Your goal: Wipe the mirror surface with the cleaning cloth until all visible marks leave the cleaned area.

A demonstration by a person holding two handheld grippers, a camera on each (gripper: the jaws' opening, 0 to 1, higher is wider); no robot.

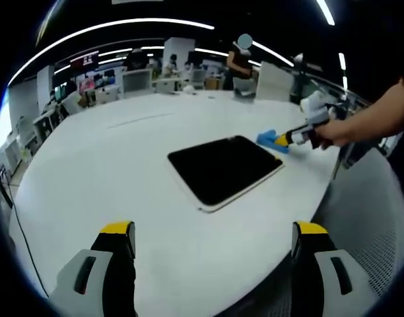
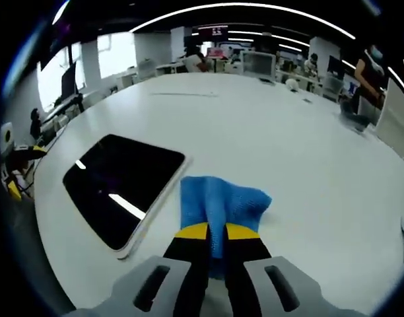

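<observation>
A dark rectangular mirror (image 1: pixel 225 168) with a pale rim lies flat on the white table (image 1: pixel 109 165). In the left gripper view my left gripper (image 1: pixel 215 241) stands open near the table's front edge, short of the mirror. The right gripper (image 1: pixel 288 139) comes in from the right, held by a hand, with a blue cloth (image 1: pixel 269 139) at its tips beside the mirror's far right corner. In the right gripper view my right gripper (image 2: pixel 216 232) is shut on the blue cloth (image 2: pixel 218 201), which rests on the table just right of the mirror (image 2: pixel 119 185).
The white table (image 2: pixel 288 132) is wide and round-edged. Desks, monitors and chairs (image 1: pixel 142 79) fill the room behind it, and a person (image 1: pixel 240 63) stands at the far side. A laptop-like object (image 2: pixel 360 112) sits at the table's right.
</observation>
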